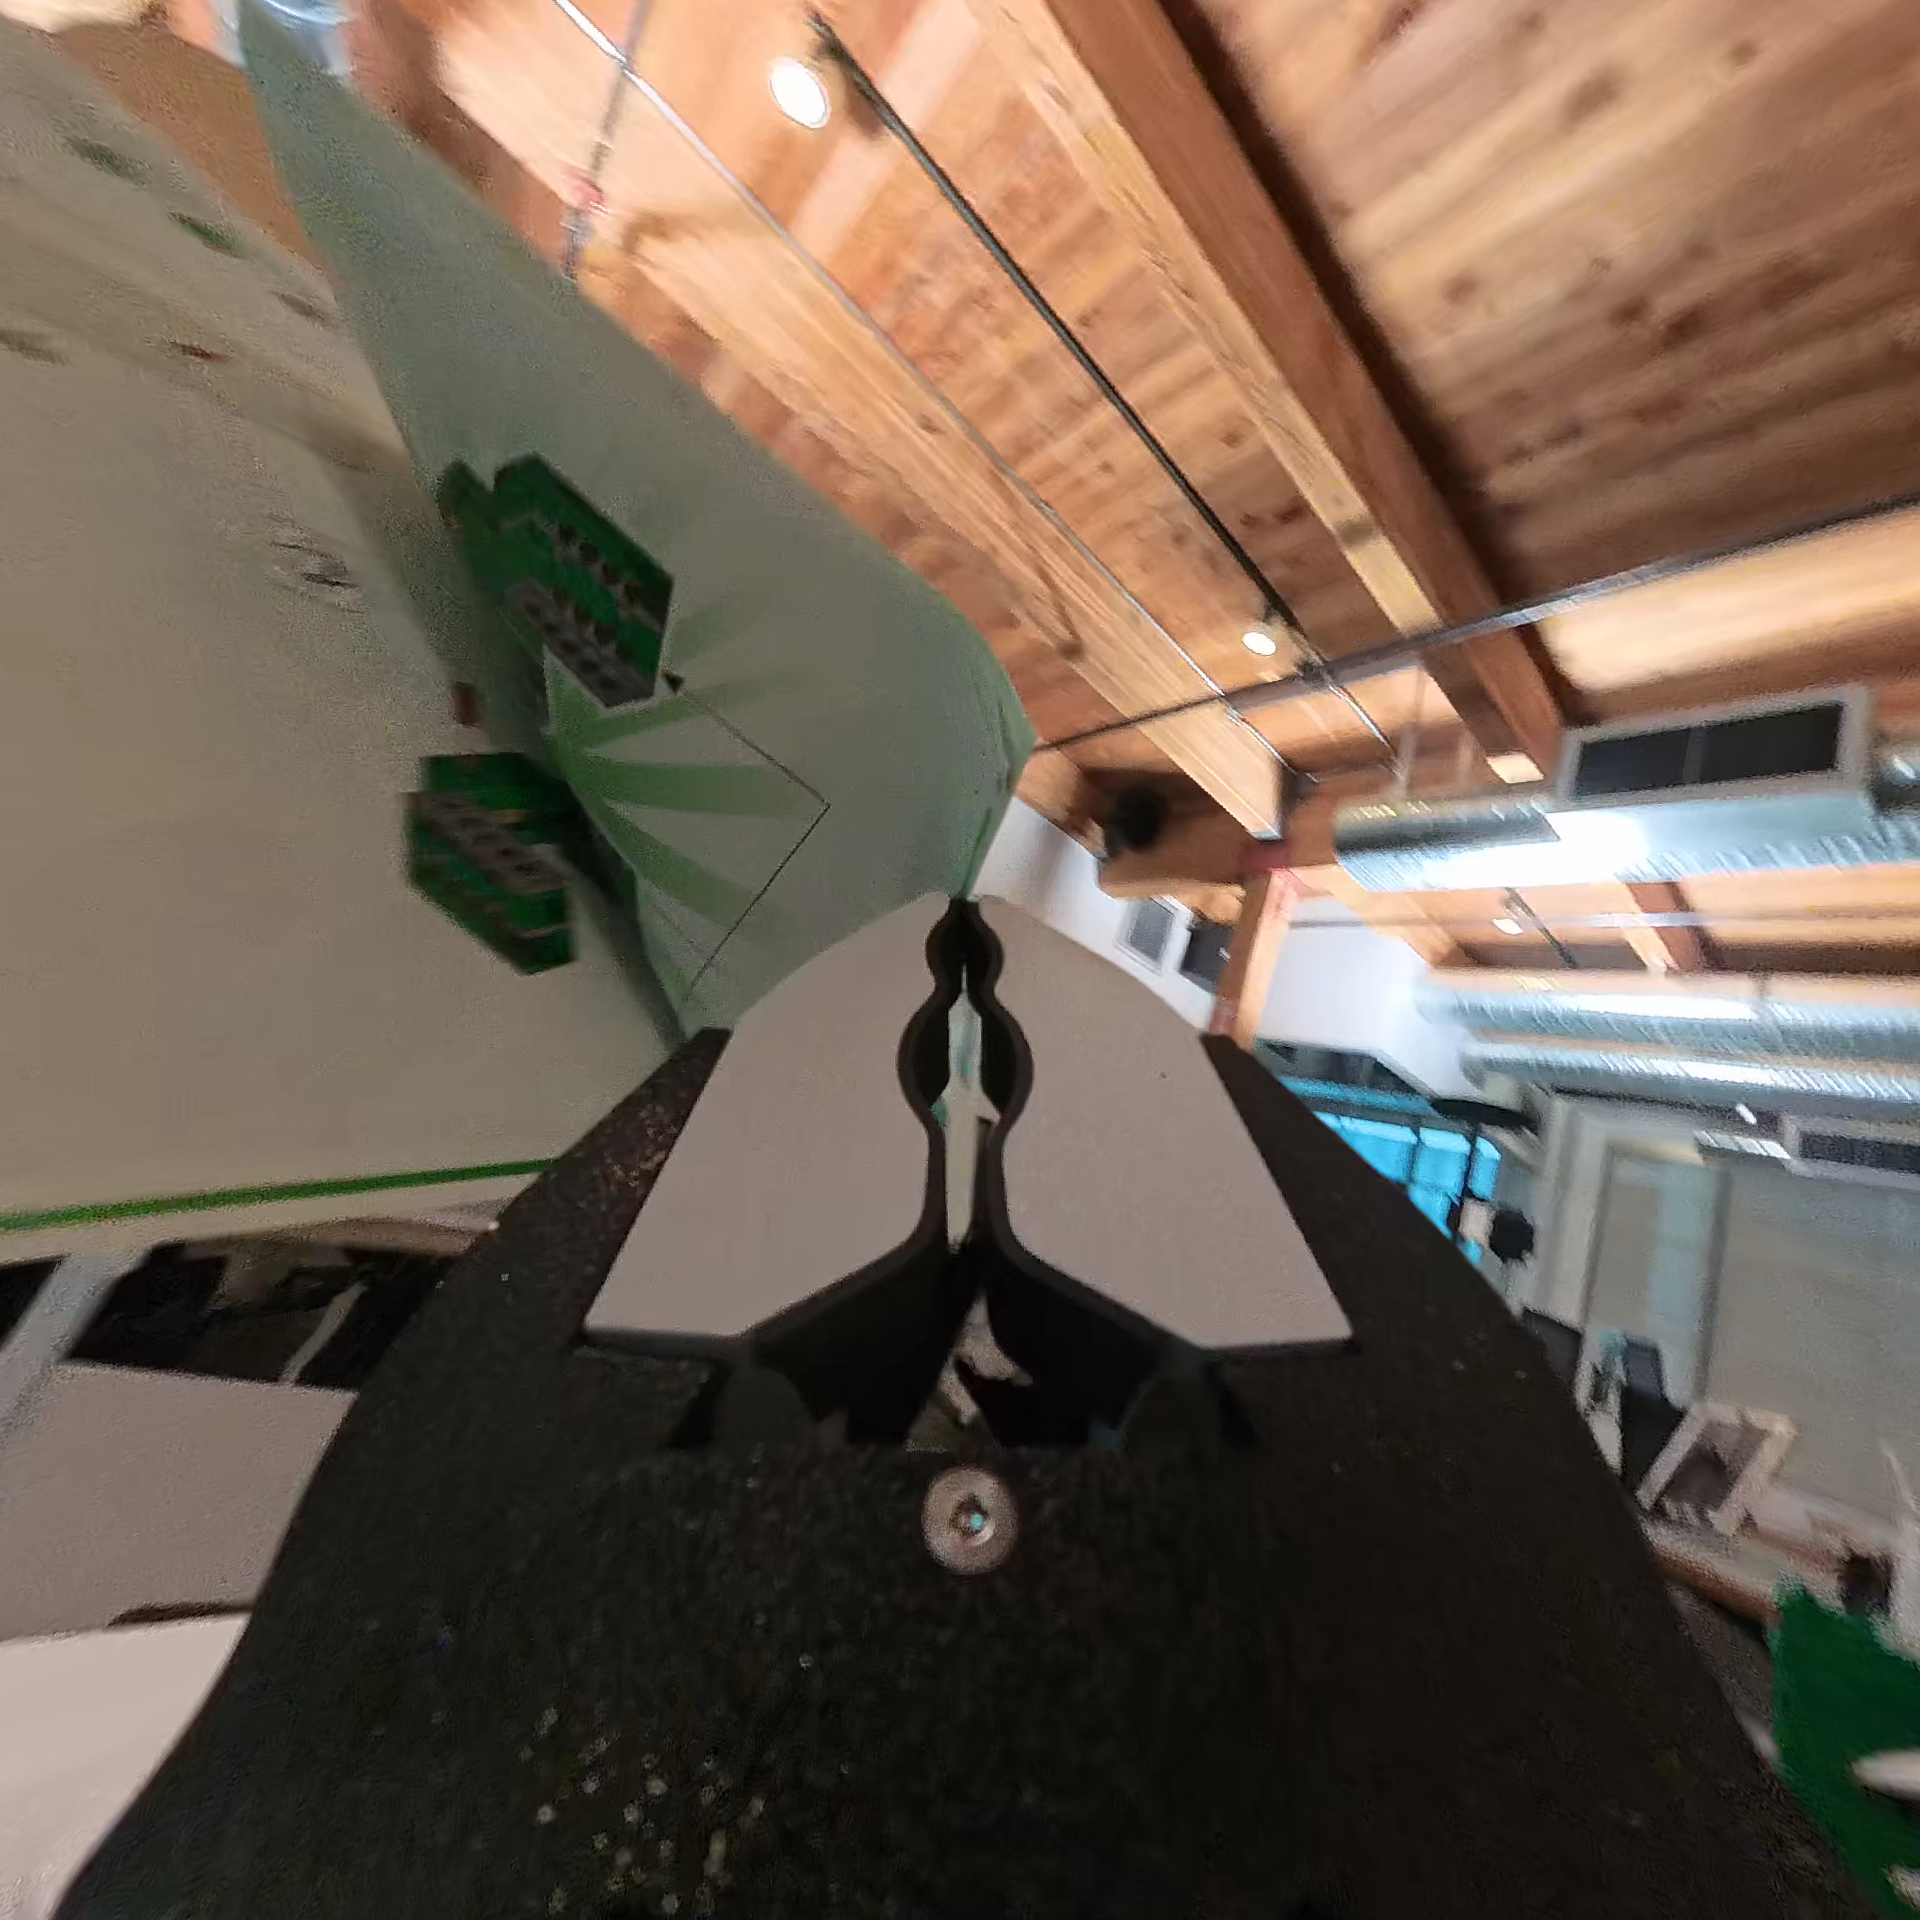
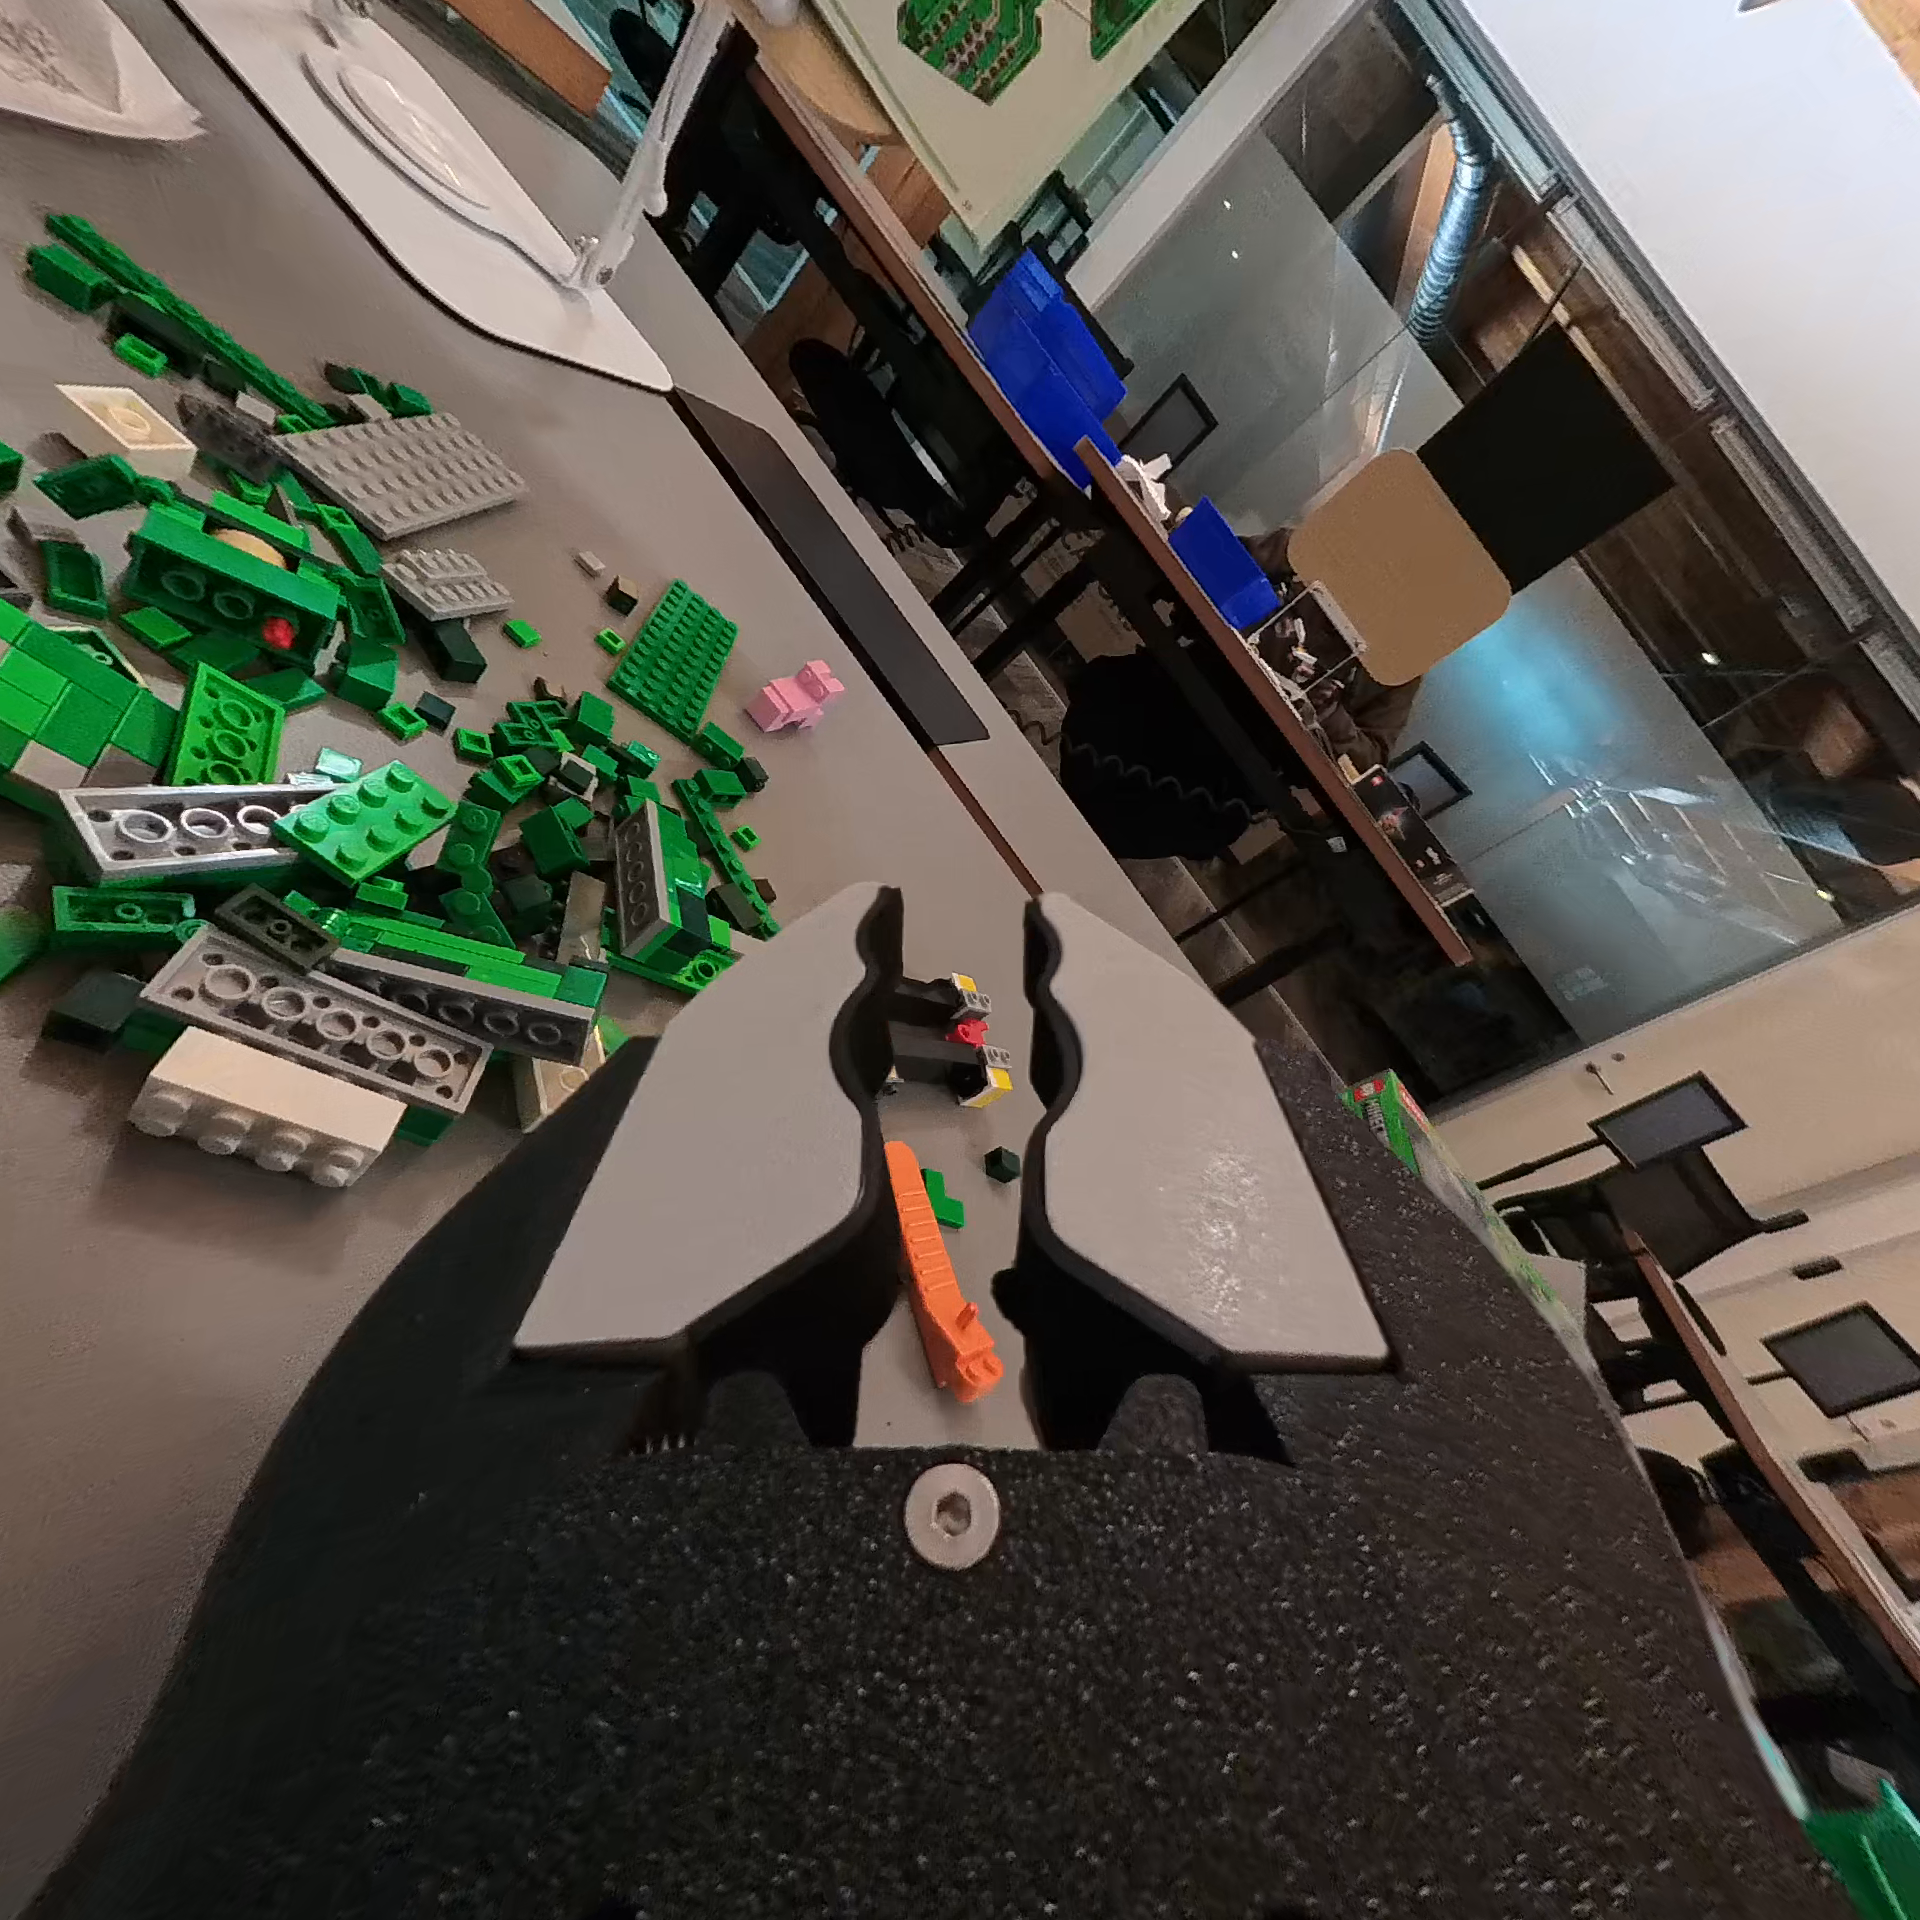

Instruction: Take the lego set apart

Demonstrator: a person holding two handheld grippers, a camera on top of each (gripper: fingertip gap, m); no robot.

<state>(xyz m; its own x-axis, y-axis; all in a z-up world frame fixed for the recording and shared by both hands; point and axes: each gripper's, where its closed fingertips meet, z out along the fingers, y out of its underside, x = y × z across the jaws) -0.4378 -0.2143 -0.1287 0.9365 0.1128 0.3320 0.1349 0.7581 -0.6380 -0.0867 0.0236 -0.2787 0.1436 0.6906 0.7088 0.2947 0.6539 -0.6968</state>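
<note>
Your left tool (image 1: 961,914) is clenched on nothing, aimed up at a blurred instruction booklet (image 1: 582,582) whose print is unreadable. The loose lego pieces (image 2: 343,790) lie left on the tabletop (image 2: 644,499); your right tool (image 2: 961,914) is released above an orange brick separator (image 2: 940,1283).

Little writing shows, and none of it can be made out. In the right wrist view, a green box (image 2: 1387,1117) just past the right edge of the tabletop (image 2: 644,488) bears print that is cut off. A paper sheet (image 2: 62,62) at the top left corner carries dense, blurred print. In the left wrist view, the open instruction booklet (image 1: 260,727) shows printed brick diagrams and small smeared marks.
</note>
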